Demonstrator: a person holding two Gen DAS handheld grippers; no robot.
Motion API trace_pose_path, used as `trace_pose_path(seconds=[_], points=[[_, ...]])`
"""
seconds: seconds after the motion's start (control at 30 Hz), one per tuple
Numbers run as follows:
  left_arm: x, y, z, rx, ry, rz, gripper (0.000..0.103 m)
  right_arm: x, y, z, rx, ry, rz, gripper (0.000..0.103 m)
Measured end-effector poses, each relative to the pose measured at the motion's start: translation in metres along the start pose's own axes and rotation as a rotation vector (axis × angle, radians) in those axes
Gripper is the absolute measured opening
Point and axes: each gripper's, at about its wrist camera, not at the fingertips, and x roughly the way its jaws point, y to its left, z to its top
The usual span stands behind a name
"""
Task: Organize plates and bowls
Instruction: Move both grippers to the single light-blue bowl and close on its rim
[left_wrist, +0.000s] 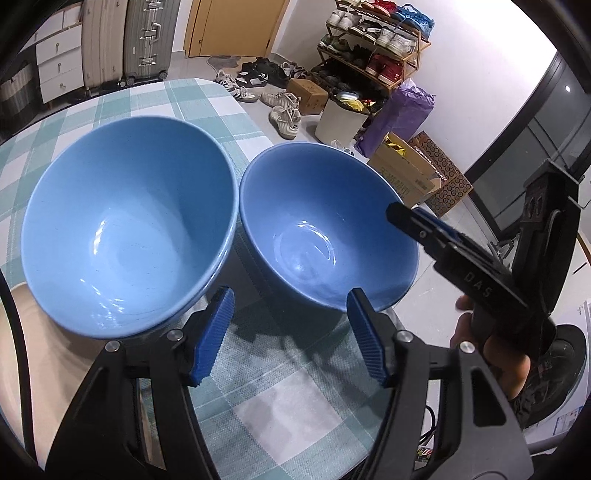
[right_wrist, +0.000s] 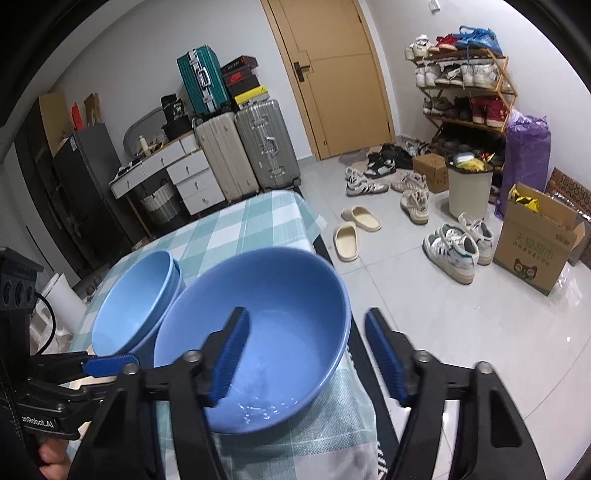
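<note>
Blue glossy bowl (right_wrist: 258, 314) sits between the spread right tongs (right_wrist: 306, 354); left tongs (left_wrist: 291, 332) spread.

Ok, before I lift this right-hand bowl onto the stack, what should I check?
1. Right tongs straddle single bowl rim, one finger inside and one outside: ok.
2. Pads pressing that rim: not ok, a gap remains at the outer pad.
3. Left tongs open and empty: ok.
4. Stacked bowls upright, top one empty: ok.
5. Single bowl's footing near the table edge: cannot tell.
</note>
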Motion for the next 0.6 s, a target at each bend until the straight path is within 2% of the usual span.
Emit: trace_pose_path(seconds=[0.23, 0.4, 0.5, 0.6], points=[[0.009, -0.001, 0.008, -0.006, -0.006, 0.002, 0.058, 0.010, -0.005, -0.007, 0.023, -0.004, -0.004, 0.057], [0.012, 0.001, 0.011, -0.004, -0.005, 0.005, 0.045, 0.013, -0.009, -0.010, 0.037, -0.005, 0.004, 0.043], [0.018, 0.000, 0.012, -0.011, 0.007, -0.003, 0.035, 0.016, -0.011, -0.011, 0.044, 0.000, 0.004, 0.041], [0.024, 0.001, 0.013, -0.019, 0.011, -0.015, 0.029, 0.019, -0.011, -0.013, 0.045, 0.005, 0.001, 0.032]])
